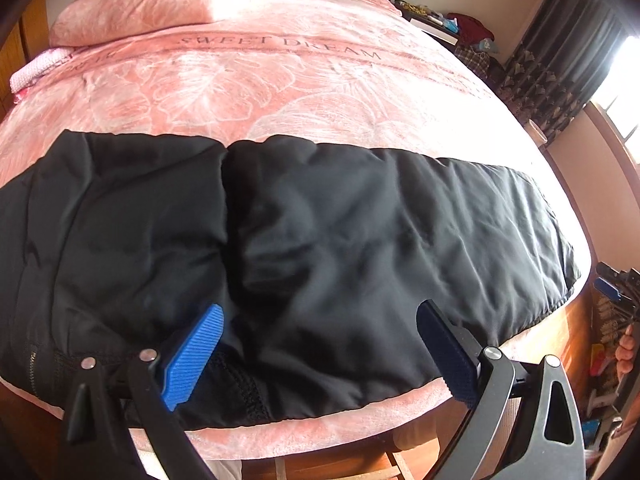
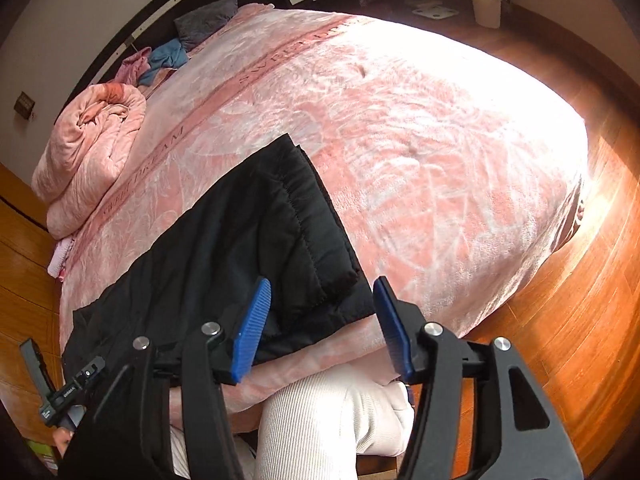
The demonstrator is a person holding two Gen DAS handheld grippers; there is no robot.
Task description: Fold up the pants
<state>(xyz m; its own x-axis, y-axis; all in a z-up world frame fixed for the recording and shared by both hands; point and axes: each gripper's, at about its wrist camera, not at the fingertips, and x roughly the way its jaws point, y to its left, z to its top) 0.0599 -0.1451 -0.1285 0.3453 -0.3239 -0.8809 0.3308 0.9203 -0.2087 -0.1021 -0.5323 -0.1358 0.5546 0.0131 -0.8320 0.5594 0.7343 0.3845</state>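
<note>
1. Spread blue ribbed fingers (image 1: 196,354) of the left gripper (image 1: 320,344) hover over the black padded pants (image 1: 304,248), pinching nothing.
2. Right gripper (image 2: 322,328) fingers likewise gape, above the pants' quilted end.
3. Pants lie flat along the near edge of the pink floral blanket (image 1: 280,92).

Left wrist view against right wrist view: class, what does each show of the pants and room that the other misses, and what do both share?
Only the left wrist view shows the black pants spread wide across the bed, plus the dark patterned curtain by a window. Only the right wrist view shows the stitched end of the pants, a white bin on the wooden floor, and the person's white-clad leg. Both show the pink blanket, the rolled pink quilt, and open jaws holding nothing.
</note>
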